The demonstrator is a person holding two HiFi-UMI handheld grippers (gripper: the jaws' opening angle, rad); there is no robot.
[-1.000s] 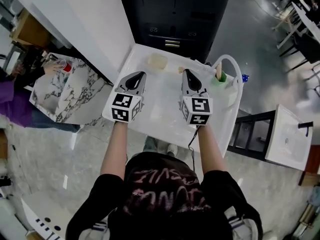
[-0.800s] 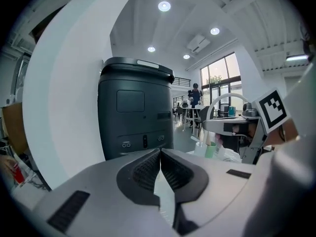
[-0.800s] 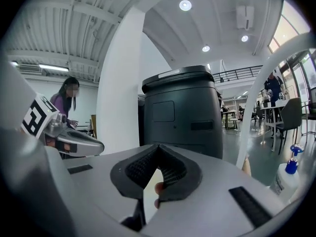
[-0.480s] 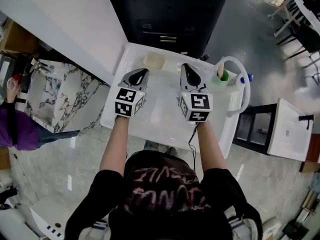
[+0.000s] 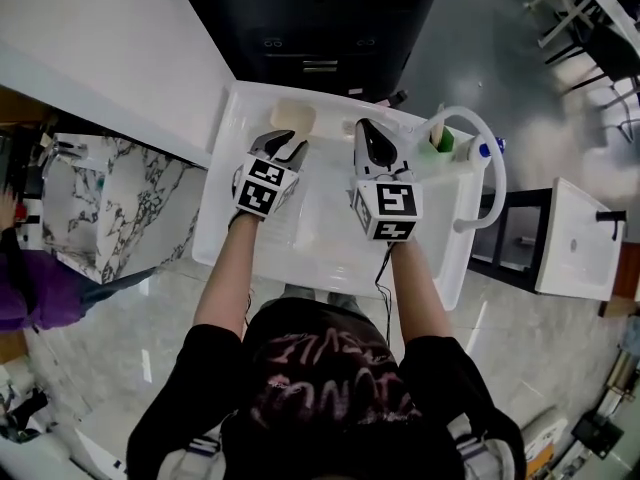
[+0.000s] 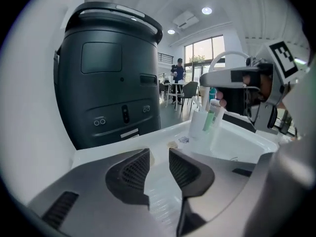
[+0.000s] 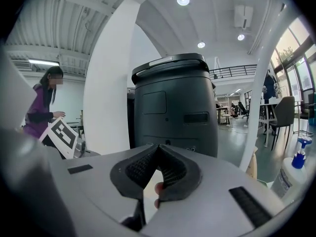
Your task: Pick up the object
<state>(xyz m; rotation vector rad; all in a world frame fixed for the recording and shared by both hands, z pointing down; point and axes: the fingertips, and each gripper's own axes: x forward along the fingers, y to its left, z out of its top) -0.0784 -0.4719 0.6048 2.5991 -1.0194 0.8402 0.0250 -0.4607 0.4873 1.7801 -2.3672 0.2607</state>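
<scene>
Two tools hang over the white surface [image 5: 330, 253]. The left hand-held gripper [image 5: 289, 147] is opening its jaws on nothing. The right hand-held gripper [image 5: 367, 131] is closed and empty. The pale block [image 5: 293, 116] lies just ahead of the left one.

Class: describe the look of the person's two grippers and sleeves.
Left gripper and right gripper: grey shells tapering to dark ribbed pads, each with a white cube of black square markers. A dark cable hangs from the right. Short black sleeves.
</scene>
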